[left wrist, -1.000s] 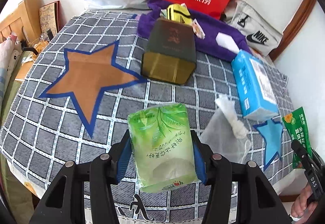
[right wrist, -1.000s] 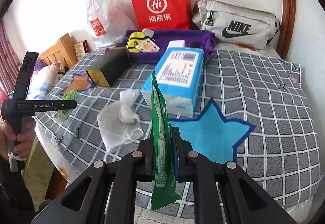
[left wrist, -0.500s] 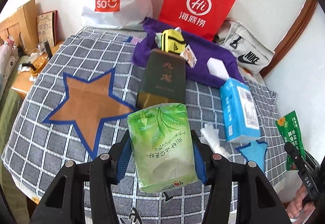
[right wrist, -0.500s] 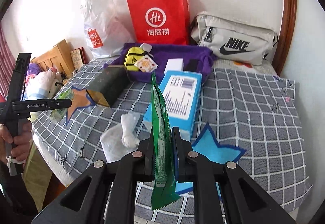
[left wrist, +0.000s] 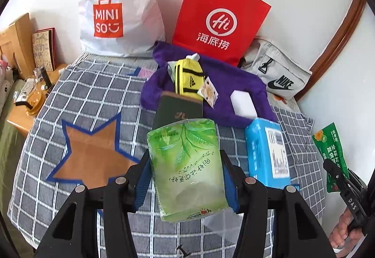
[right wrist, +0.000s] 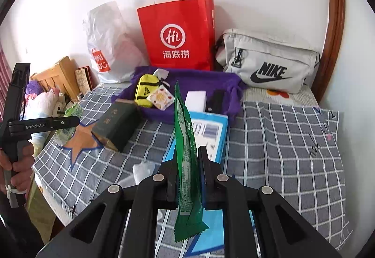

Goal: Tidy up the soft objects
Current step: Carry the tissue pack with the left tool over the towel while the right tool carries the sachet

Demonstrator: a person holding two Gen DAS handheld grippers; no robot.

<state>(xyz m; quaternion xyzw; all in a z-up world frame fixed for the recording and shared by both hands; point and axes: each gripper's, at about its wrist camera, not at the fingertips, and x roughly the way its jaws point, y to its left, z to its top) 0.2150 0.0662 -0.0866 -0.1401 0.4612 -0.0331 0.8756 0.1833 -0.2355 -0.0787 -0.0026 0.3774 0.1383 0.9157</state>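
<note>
My left gripper (left wrist: 185,178) is shut on a green tissue pack (left wrist: 187,169), lifted above the checked bedcover (left wrist: 93,98). My right gripper (right wrist: 188,173) is shut on a flat green snack packet (right wrist: 186,155), held edge-on and upright. That packet (left wrist: 330,152) also shows at the right edge of the left wrist view, and the tissue pack (right wrist: 70,122) at the left of the right wrist view. On the bed lie a blue tissue box (left wrist: 267,152), a dark box (left wrist: 178,110) and a purple cloth (left wrist: 234,84) carrying a yellow pouch (left wrist: 188,77) and a white sponge (left wrist: 242,105).
Against the wall stand a red paper bag (right wrist: 180,35), a white Miniso bag (left wrist: 117,14) and a grey Nike bag (right wrist: 269,66). A white mesh pouch (right wrist: 140,169) lies near the bed's front edge. A wooden bedside unit (left wrist: 21,103) is at the left.
Both grippers have risen and drawn back from the bed with their packs still held. The bags at the wall have come further into view; the mesh pouch is now mostly hidden.
</note>
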